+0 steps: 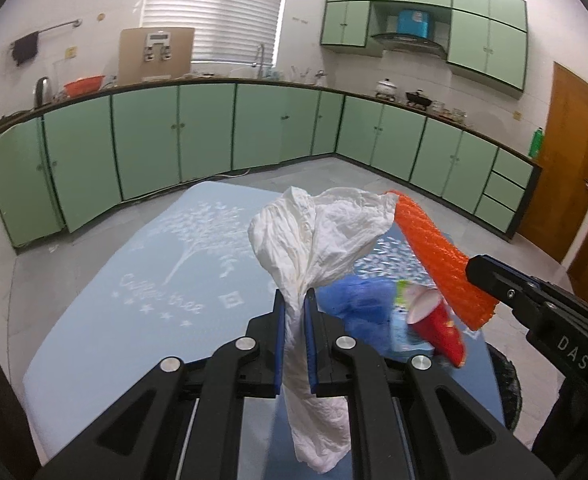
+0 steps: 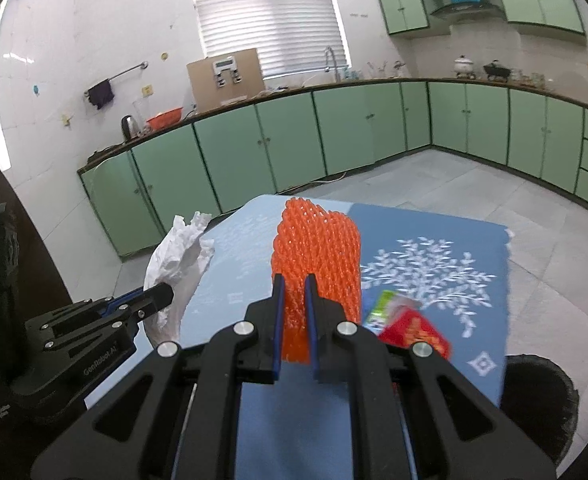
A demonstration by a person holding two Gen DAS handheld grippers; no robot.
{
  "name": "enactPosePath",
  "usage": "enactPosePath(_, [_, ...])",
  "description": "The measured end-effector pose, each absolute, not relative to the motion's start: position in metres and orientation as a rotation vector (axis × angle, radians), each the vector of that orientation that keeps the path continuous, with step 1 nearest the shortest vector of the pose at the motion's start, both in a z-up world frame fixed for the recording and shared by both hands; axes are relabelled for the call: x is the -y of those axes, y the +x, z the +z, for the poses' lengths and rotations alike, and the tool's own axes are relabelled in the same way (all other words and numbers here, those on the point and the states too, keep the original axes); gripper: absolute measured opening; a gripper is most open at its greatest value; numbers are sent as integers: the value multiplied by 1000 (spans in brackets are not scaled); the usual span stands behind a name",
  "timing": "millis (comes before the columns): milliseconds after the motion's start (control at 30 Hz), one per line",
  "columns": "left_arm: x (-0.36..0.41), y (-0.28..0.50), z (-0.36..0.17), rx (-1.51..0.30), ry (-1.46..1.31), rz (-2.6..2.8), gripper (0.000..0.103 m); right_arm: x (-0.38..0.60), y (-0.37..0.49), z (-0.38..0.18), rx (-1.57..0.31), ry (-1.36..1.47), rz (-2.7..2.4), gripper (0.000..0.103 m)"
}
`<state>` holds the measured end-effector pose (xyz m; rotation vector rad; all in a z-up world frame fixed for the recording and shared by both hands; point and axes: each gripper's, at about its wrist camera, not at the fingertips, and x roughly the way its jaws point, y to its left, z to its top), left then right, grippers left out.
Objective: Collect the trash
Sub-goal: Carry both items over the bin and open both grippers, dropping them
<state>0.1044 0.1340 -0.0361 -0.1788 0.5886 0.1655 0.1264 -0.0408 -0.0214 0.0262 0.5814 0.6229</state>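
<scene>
Left claw: our left gripper (image 1: 294, 312) is pinching a crumpled white paper tissue (image 1: 313, 248); the bulk of it fans out past the fingertips and a tail hangs down under the claw.

Right claw: our right gripper (image 2: 294, 296) is pressed onto an orange foam mesh sleeve (image 2: 317, 264), which stands up beyond the tips.

Below us: a light blue tablecloth with a white tree print (image 1: 166, 248) sits under both claws.

Loose trash: a red paper cup (image 1: 439, 328) lies on its side just right of our left claw, with a blue crumpled plastic bag (image 1: 357, 308) beside it.

Bin: a black round bin (image 2: 537, 392) pokes out at the table edge, off to the right of our right claw.
</scene>
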Motion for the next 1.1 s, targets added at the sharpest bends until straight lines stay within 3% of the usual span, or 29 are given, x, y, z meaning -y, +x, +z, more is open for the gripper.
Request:
enactPosePath(500, [-35, 123, -32, -592, -130, -37, 9, 151, 114, -22, -553, 66, 434, 9])
enactPosePath(1100, [96, 162, -57, -641, -58, -275, 9, 274, 106, -62, -577, 102, 181, 9])
